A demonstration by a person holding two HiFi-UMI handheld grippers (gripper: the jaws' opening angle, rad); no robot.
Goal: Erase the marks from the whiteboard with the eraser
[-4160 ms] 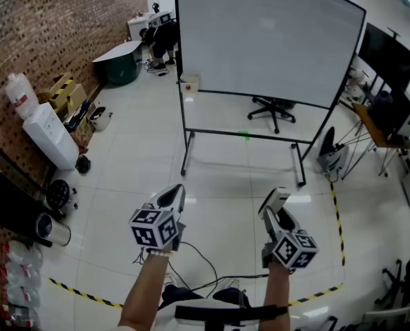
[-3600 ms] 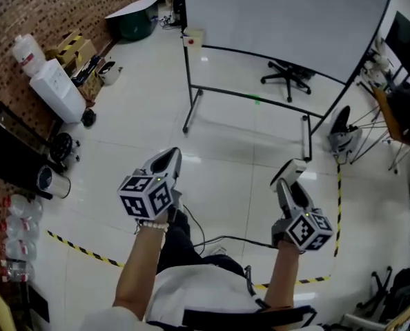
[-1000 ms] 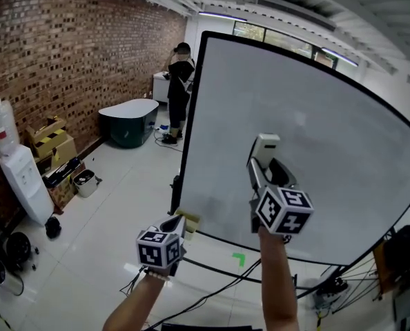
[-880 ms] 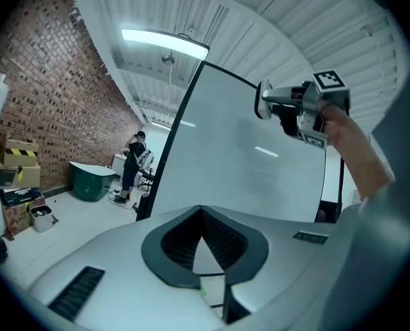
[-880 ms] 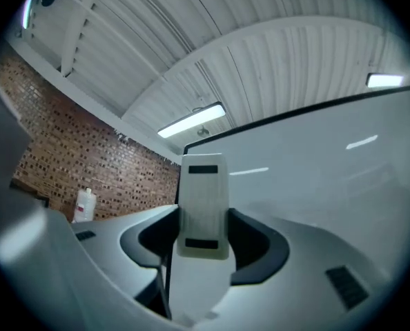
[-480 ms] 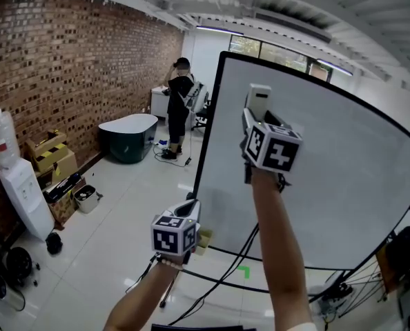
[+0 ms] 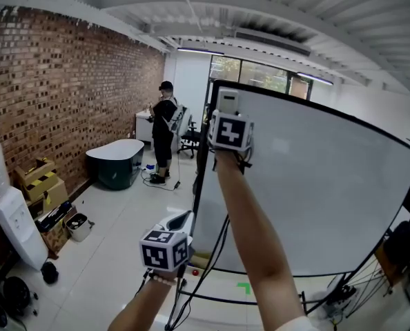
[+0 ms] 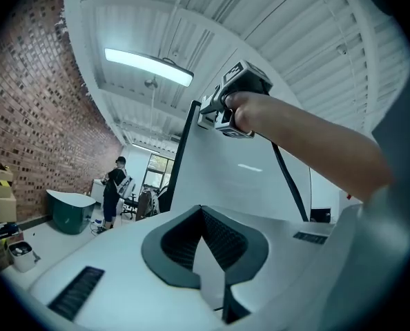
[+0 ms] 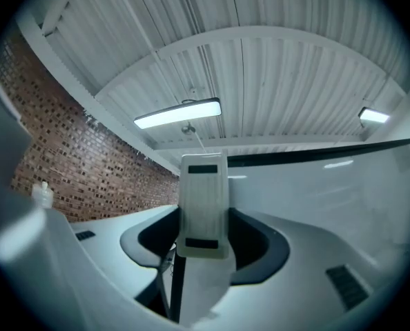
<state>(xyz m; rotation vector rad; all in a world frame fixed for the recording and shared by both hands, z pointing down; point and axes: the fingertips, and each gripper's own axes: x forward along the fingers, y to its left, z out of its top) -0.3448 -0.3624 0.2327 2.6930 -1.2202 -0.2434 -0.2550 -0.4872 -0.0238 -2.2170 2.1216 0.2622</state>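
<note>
Head view faces forward, near the whiteboard (image 7: 315, 185); both gripper views tilt upward, sharing its frame and the ceiling (image 7: 274, 19)

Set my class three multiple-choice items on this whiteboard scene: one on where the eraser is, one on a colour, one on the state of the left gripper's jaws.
1. Where on the whiteboard is the eraser?
A) upper left corner
B) lower right corner
C) centre

2. What colour is the whiteboard's frame?
A) red
B) black
C) yellow

3. The jaws of the left gripper are:
A) wide apart
B) shut on the eraser
C) together, empty

Answers:
1 A, since the head view shows the eraser high at the board's left edge.
2 B, since a black line borders the board.
3 C, since the left gripper view shows the jaws meeting with nothing between them.
</note>
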